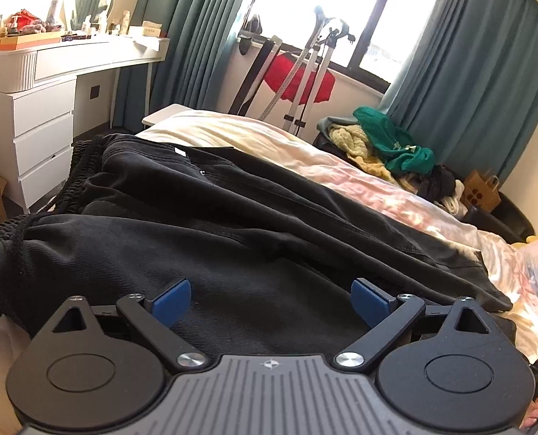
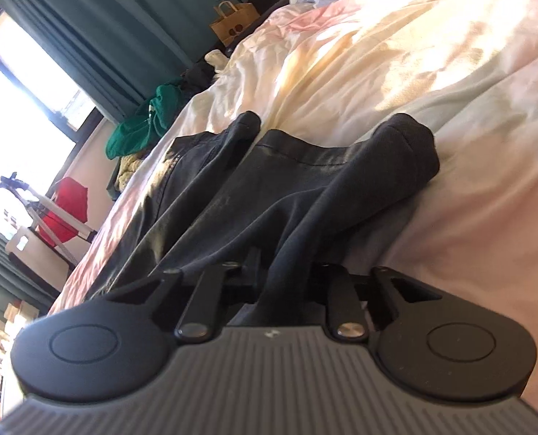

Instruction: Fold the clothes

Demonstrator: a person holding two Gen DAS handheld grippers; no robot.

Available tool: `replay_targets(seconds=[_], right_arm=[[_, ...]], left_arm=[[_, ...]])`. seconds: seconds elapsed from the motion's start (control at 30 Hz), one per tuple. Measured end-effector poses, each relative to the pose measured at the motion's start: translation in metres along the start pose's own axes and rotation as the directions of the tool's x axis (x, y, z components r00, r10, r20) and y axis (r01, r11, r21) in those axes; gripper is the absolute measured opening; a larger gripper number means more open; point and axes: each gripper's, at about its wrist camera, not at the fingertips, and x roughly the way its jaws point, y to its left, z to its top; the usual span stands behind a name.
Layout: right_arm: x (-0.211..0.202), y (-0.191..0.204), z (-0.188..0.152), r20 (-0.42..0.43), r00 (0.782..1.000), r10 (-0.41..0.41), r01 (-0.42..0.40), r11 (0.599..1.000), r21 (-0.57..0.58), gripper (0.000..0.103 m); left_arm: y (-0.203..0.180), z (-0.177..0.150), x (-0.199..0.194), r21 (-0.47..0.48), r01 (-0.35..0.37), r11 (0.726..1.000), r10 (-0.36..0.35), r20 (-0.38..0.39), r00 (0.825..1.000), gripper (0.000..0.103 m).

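Note:
Black trousers (image 1: 203, 217) with an elastic drawstring waistband (image 1: 76, 177) lie spread across the bed. My left gripper (image 1: 270, 299) is open, its blue pads (image 1: 172, 299) wide apart just above the trouser cloth near the waist, holding nothing. In the right wrist view the trouser legs (image 2: 305, 181) stretch away over the sheet, ends lying bunched. My right gripper (image 2: 272, 275) is shut on a fold of the black trousers, the cloth rising between the closed fingers, whose pads are hidden.
The bed has a pale pink and cream cover (image 1: 377, 181) (image 2: 432, 72). A pile of green and yellow clothes (image 1: 388, 141) lies at the far bedside. A white dresser (image 1: 33, 108), a stand with red cloth (image 1: 298, 79), teal curtains (image 1: 486, 72) and a paper bag (image 2: 232, 21) surround the bed.

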Motion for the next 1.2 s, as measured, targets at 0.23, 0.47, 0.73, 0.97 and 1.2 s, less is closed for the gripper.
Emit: replay_targets(seconds=[0.23, 0.47, 0.73, 0.97, 1.2], right_arm=[[-0.003, -0.004, 0.001, 0.019, 1.000, -0.003, 0.003, 1.000, 0.030, 0.008], [-0.004, -0.007, 0.003, 0.023, 1.000, 0.000, -0.002, 0.997, 0.079, 0.008], [-0.008, -0.011, 0.005, 0.035, 0.999, 0.001, -0.005, 0.994, 0.113, 0.008], [-0.013, -0.018, 0.008, 0.067, 0.998, 0.013, -0.024, 0.987, 0.161, 0.008], [-0.013, -0.032, 0.013, 0.104, 0.995, 0.013, -0.041, 0.963, 0.268, 0.008]], left_arm=[[0.036, 0.023, -0.041, -0.009, -0.018, 1.000, 0.017, -0.053, 0.998, 0.100], [0.084, 0.040, -0.071, -0.168, -0.095, 0.981, 0.074, -0.131, 0.989, 0.102], [0.143, 0.026, -0.040, -0.385, -0.213, 0.898, 0.076, -0.341, 0.937, 0.098], [0.197, 0.002, -0.007, -0.624, -0.217, 0.751, -0.019, -0.349, 0.937, 0.088], [0.219, -0.020, 0.009, -0.751, -0.104, 0.652, -0.156, -0.268, 0.951, 0.080]])
